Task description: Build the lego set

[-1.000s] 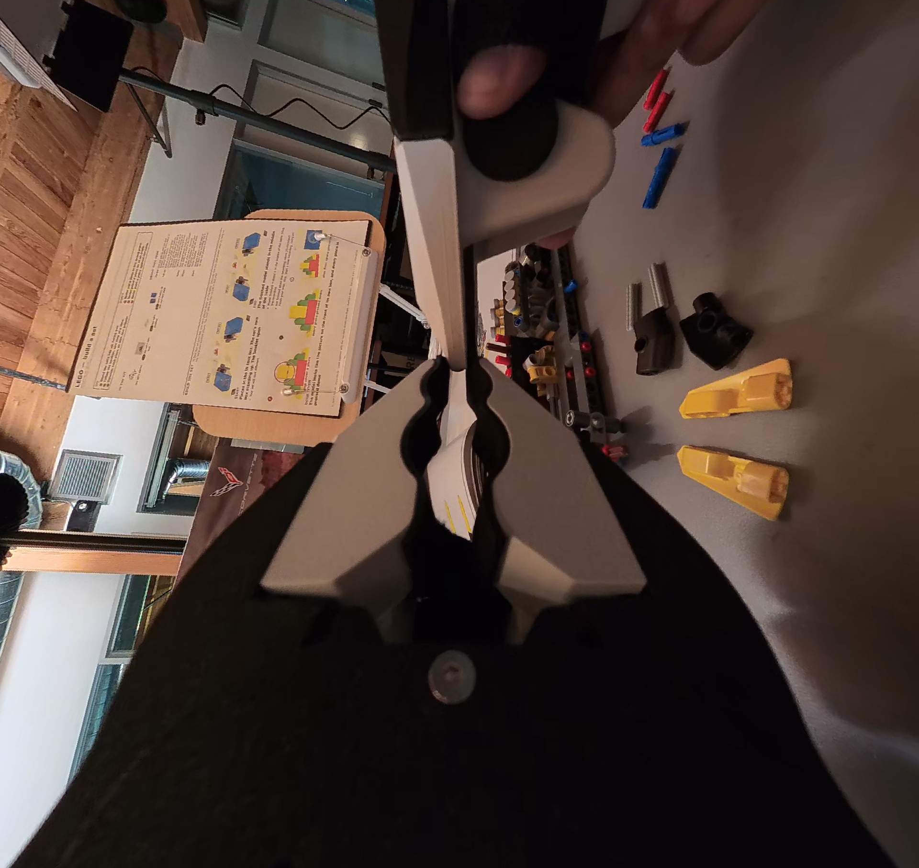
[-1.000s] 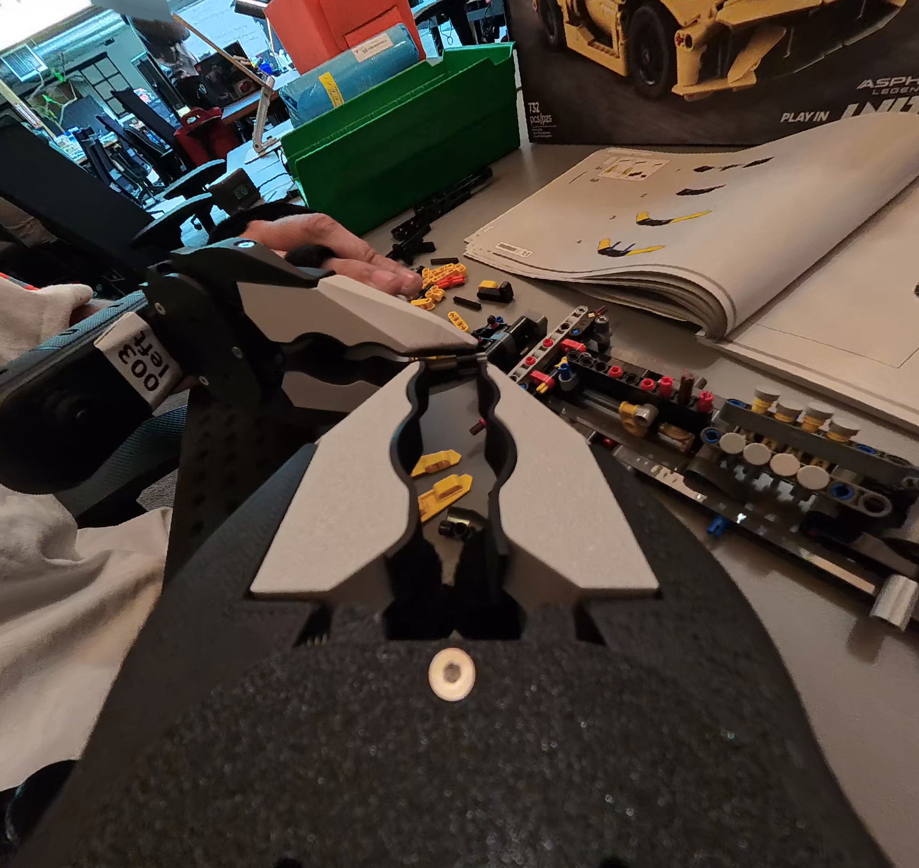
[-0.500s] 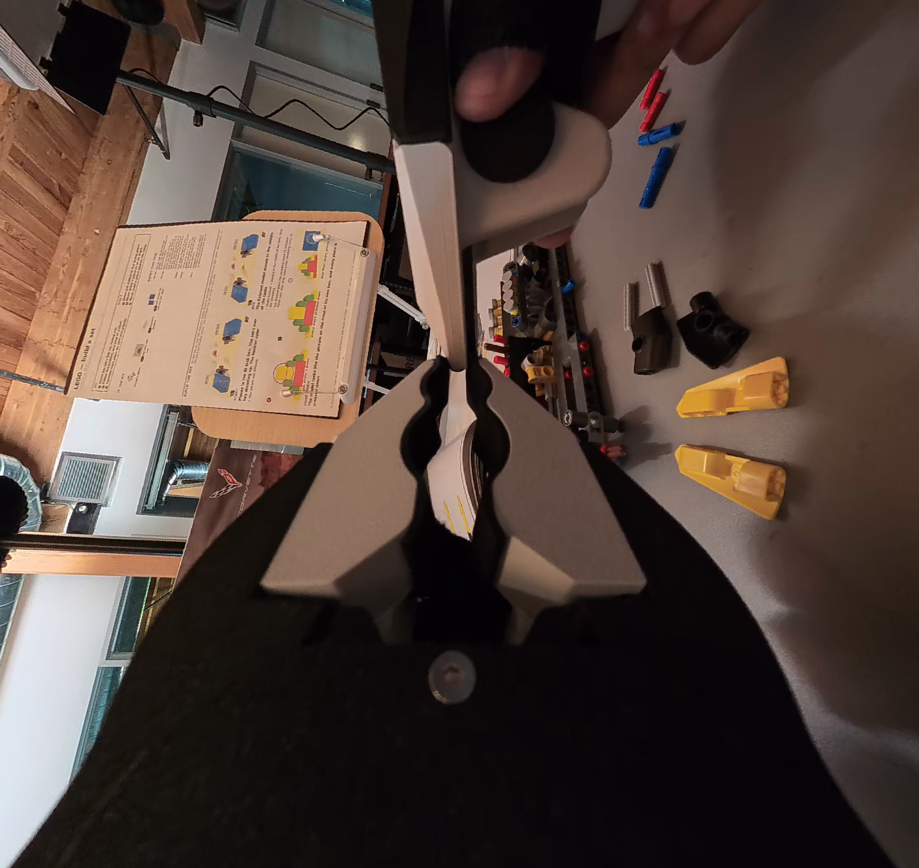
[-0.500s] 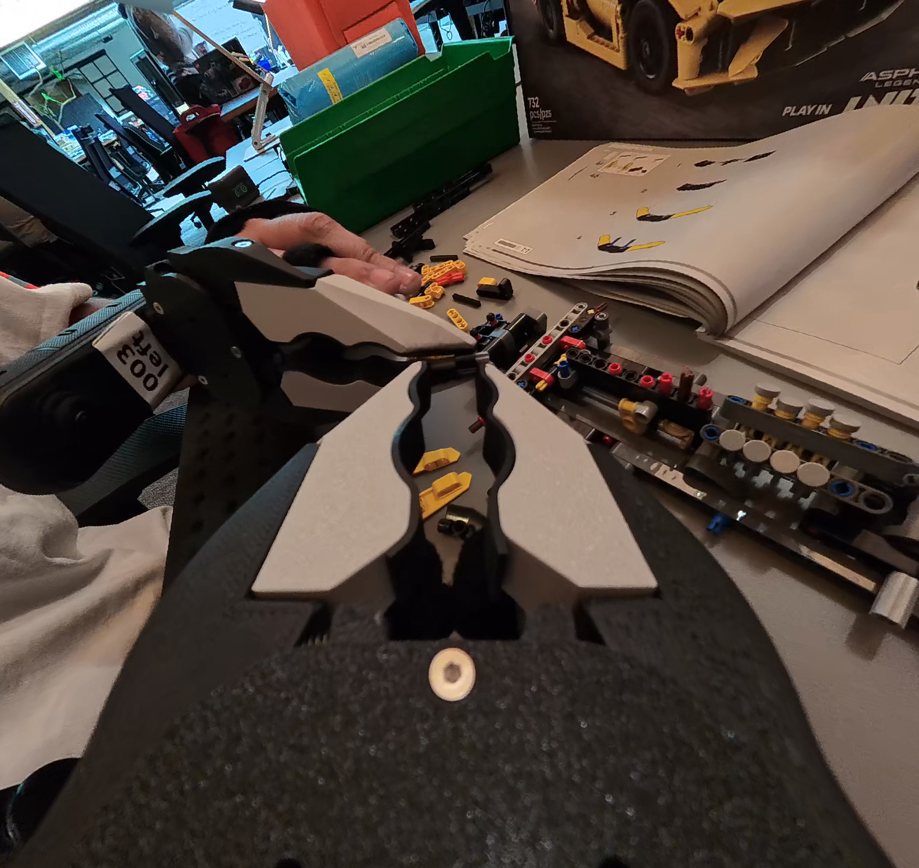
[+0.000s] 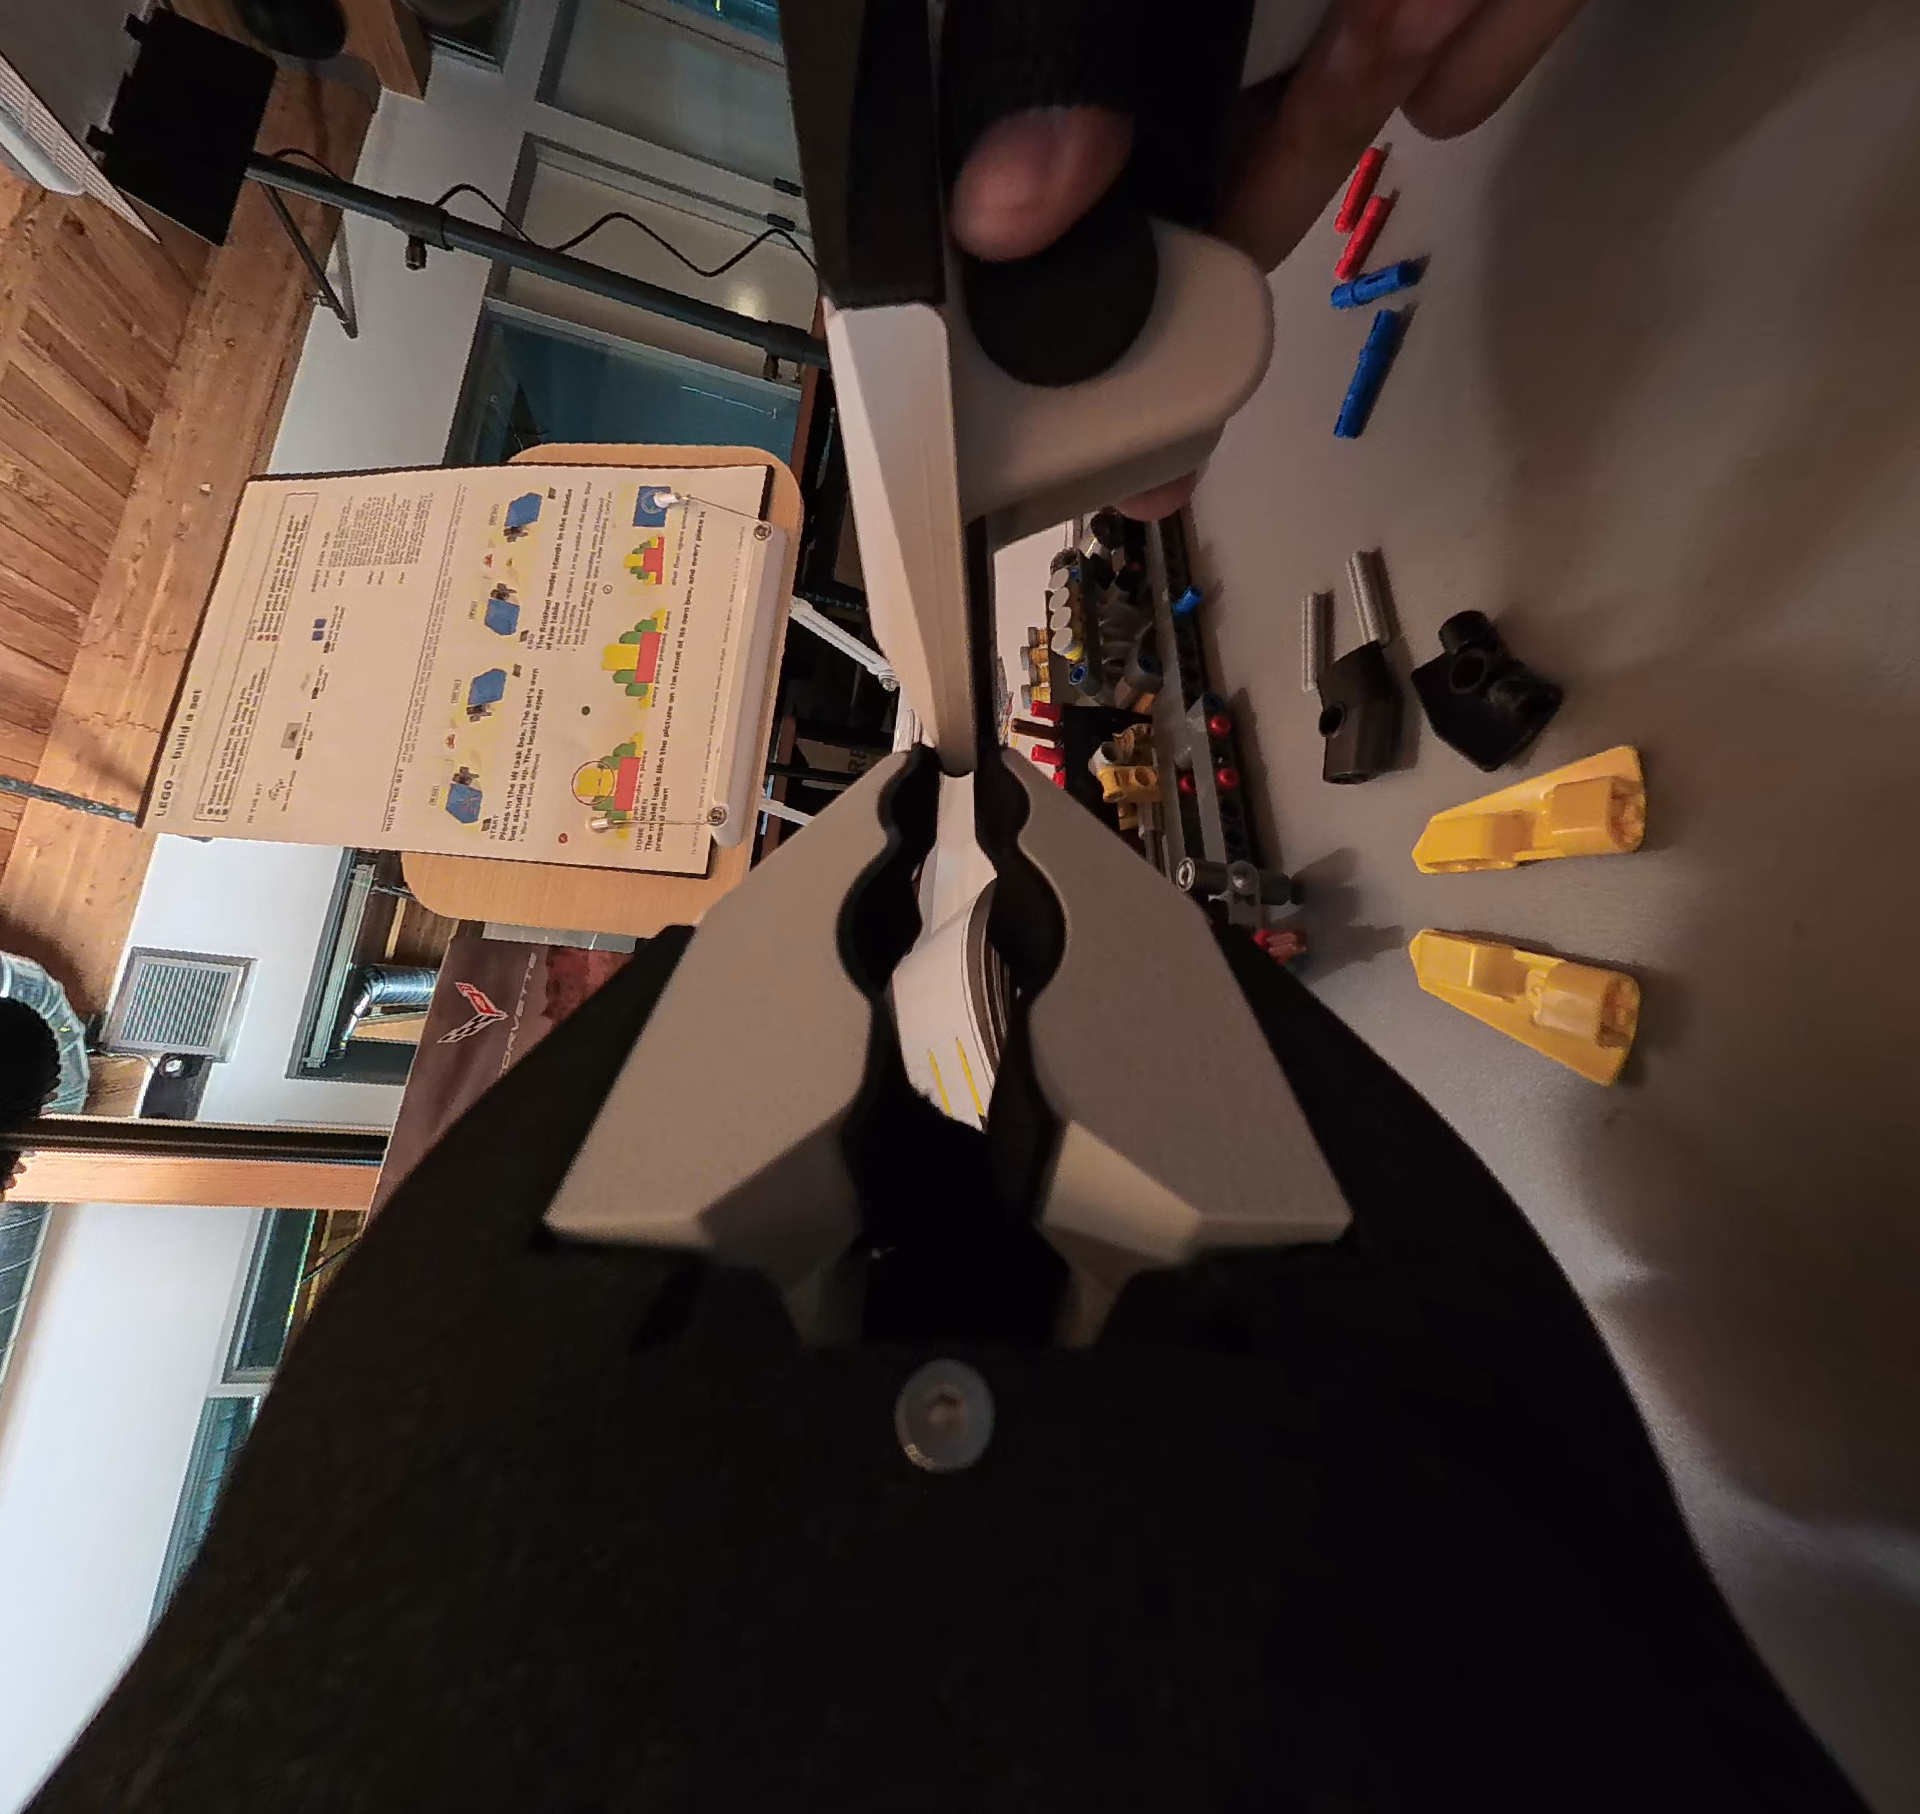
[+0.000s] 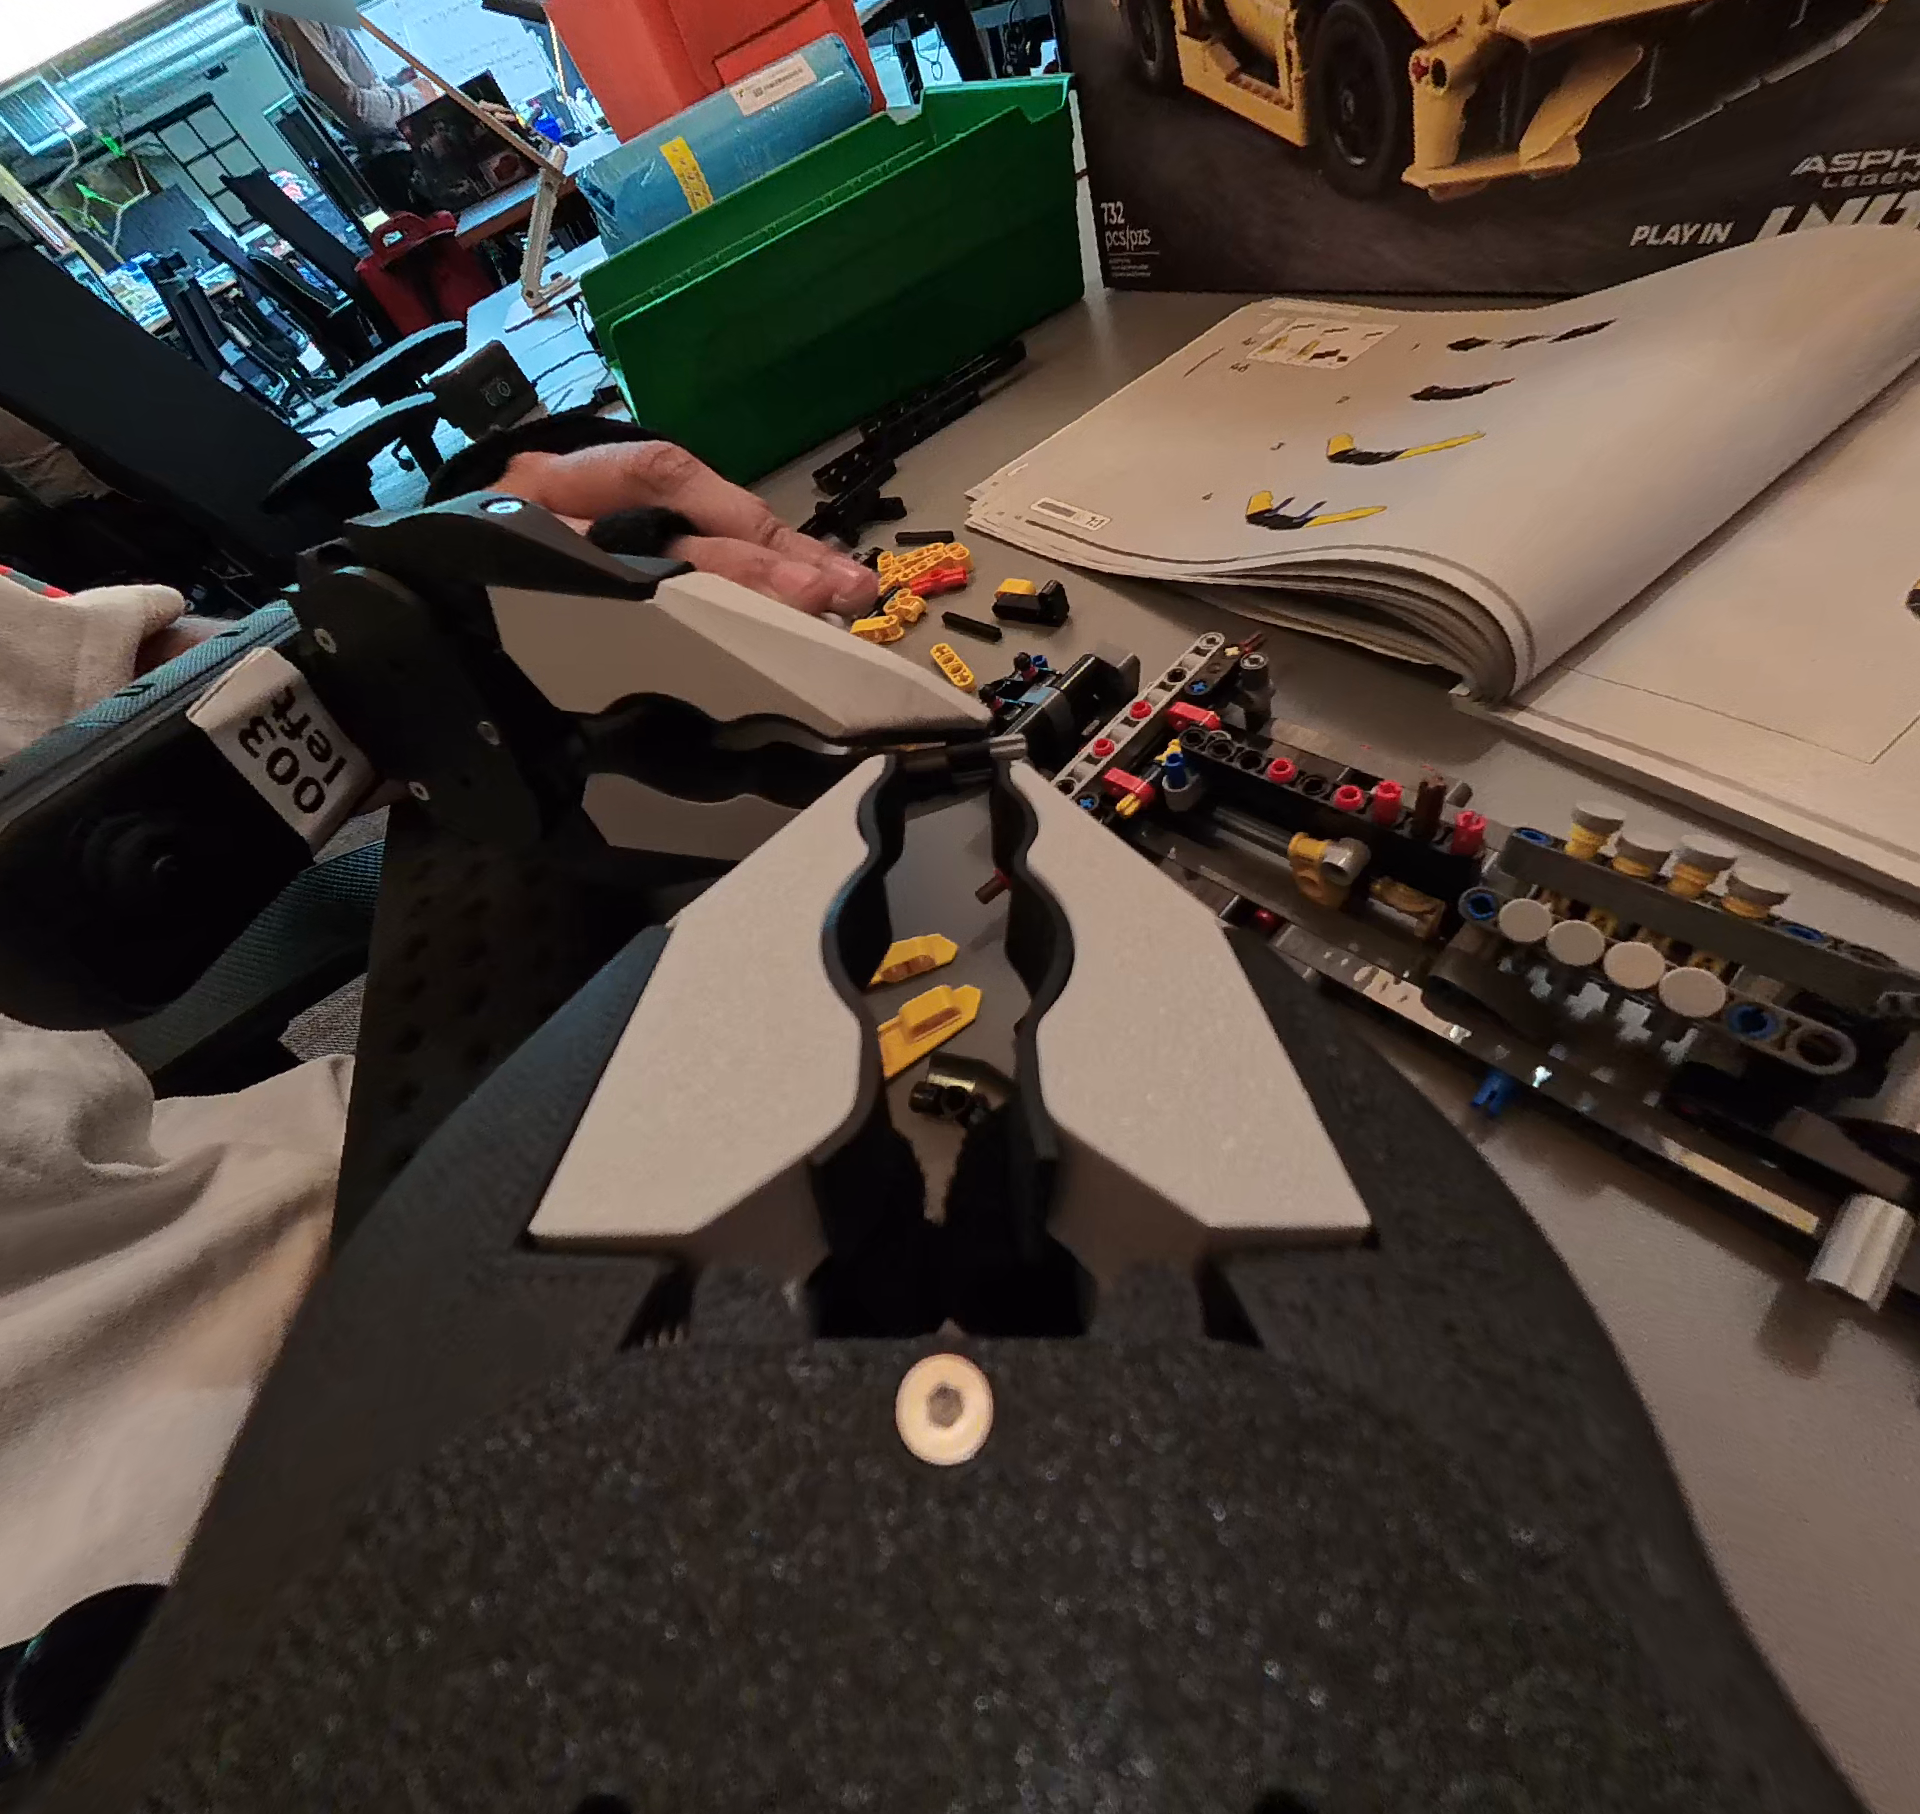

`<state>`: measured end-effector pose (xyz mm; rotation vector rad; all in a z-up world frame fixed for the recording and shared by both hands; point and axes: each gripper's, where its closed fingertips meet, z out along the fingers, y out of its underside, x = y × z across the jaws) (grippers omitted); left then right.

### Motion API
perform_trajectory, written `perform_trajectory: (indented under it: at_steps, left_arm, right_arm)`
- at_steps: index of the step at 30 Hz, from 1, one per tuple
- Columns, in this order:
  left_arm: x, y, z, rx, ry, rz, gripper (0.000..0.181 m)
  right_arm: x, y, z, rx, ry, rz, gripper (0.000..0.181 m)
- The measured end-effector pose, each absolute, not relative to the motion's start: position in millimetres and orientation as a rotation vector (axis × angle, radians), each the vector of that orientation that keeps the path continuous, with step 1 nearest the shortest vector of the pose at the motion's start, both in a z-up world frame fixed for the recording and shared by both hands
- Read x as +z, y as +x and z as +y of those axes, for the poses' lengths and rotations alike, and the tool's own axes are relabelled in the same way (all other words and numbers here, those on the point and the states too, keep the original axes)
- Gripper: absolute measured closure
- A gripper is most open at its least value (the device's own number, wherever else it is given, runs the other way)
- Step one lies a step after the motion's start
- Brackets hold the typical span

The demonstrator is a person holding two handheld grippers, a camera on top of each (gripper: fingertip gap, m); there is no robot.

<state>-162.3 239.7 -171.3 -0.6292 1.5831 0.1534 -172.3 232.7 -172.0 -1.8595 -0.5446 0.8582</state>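
grippers meet tip to tip: left gripper [image 6: 940, 741] and right gripper [image 6: 943, 769] both pinch small dark pin [image 6: 961, 754], jaws narrow. chassis [image 6: 1455, 891] lies on table at 3 o'clock. we judge: keep pin axis straight, release one side slowly.

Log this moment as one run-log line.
right gripper: shut on small dark pin | left gripper: tips meeting right's, grip unclear | chassis assembly: on table, untouched

A shared office-workshop: black swivel chairs [image 6: 343, 382] and cluttered desks at upper left, a green plastic bin [image 6: 842, 278] on the grey table [image 6: 1621, 1369].
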Motion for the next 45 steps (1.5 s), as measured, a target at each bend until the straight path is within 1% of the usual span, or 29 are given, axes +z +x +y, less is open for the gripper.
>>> perform_trajectory:
  at_steps: [9, 11, 16, 20, 23, 25, 27, 32, 33, 36, 38, 40, 45]
  left_arm:
    - [-166.1, -162.2, 241.5, 0.121, -0.624, 1.553, 0.176]
    - [-162.3, -163.2, 243.3, 0.098, -0.638, 1.533, 0.176]
    - [-156.2, -165.4, 245.6, 0.022, -0.684, 1.499, 0.176]
    - [-155.3, -163.0, 237.4, -0.037, -0.68, 1.505, 0.176]
    - [-155.6, -162.3, 237.1, -0.047, -0.691, 1.504, 0.176]
    - [-155.1, -162.5, 238.4, -0.037, -0.693, 1.5, 0.176]
    - [-155.5, -162.3, 239.0, -0.016, -0.688, 1.5, 0.176]
    - [-155.4, -162.4, 240.6, 0.007, -0.686, 1.497, 0.176]
    - [-155.3, -162.1, 240.0, 0.005, -0.684, 1.498, 0.176]
    - [-157.4, -161.1, 240.5, 0.022, -0.683, 1.507, 0.176]
    - [-158.8, -161.1, 241.6, 0.052, -0.676, 1.512, 0.176]
    - [-160.7, -160.8, 242.6, 0.08, -0.669, 1.517, 0.176]
    - [-162.0, -161.0, 241.5, 0.104, -0.649, 1.524, 0.176]
  right_arm:
    - [-165.6, -172.2, 234.1, 0.898, -1.819, -0.508, 0.166]
    - [-158.0, -169.0, 235.1, 0.905, -1.778, -0.485, 0.155]
    - [-154.0, -165.1, 234.9, 0.851, -1.746, -0.503, 0.166]
    - [-151.9, -166.9, 234.5, 0.845, -1.732, -0.511, 0.167]
    - [-153.2, -168.3, 232.6, 0.853, -1.739, -0.52, 0.173]
    - [-153.3, -168.1, 232.8, 0.838, -1.736, -0.521, 0.174]
    - [-153.2, -168.2, 232.5, 0.836, -1.736, -0.526, 0.171]
    - [-154.2, -167.7, 236.0, 0.848, -1.743, -0.5, 0.153]
    - [-154.1, -168.1, 236.3, 0.857, -1.744, -0.495, 0.152]
    - [-156.7, -169.6, 235.1, 0.851, -1.763, -0.506, 0.16]
    - [-158.0, -169.7, 235.3, 0.83, -1.767, -0.511, 0.162]
    - [-159.0, -172.2, 233.0, 0.836, -1.772, -0.53, 0.159]
    - [-160.8, -171.1, 233.8, 0.839, -1.793, -0.516, 0.166]
